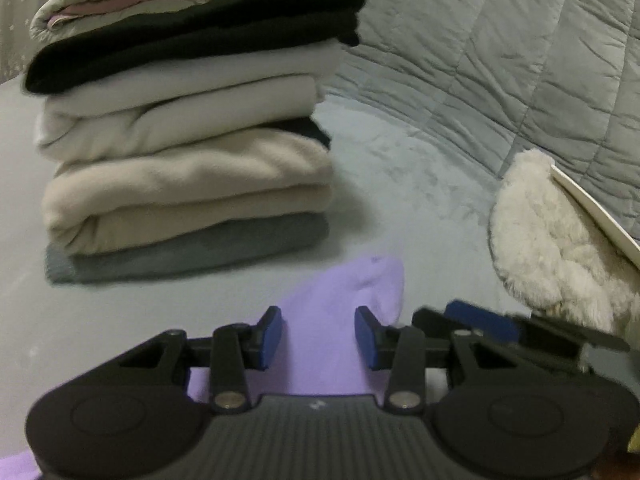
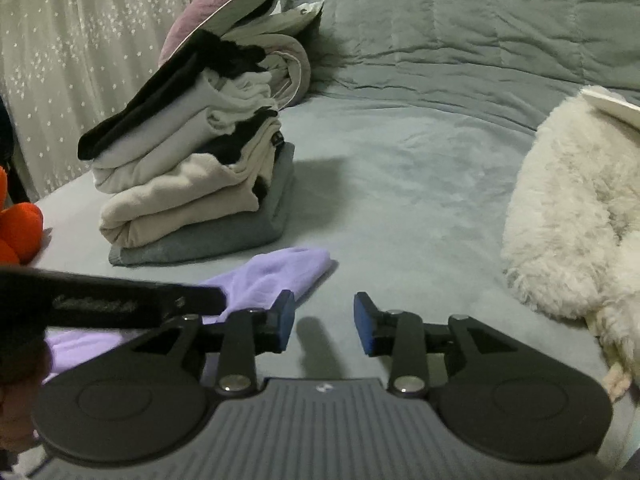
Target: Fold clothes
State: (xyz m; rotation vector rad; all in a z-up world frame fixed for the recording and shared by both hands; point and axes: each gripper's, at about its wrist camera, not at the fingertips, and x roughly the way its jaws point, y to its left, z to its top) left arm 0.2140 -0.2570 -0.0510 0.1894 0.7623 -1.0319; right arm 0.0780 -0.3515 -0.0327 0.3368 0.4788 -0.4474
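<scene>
On the pale grey bedsheet (image 2: 400, 200), beside the leaning stack of folded clothes (image 2: 192, 168), we hold our left gripper (image 1: 318, 338) and right gripper (image 2: 324, 328) spread and empty over the limp, crumpled lilac garment (image 2: 272, 276), whose soft cloth might slip or bunch, or a careless sweep topple that stack.

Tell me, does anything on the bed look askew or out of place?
The stack of folded clothes leans: its upper layers slide toward the left. The purple garment lies loose beside the stack, not yet folded.
</scene>
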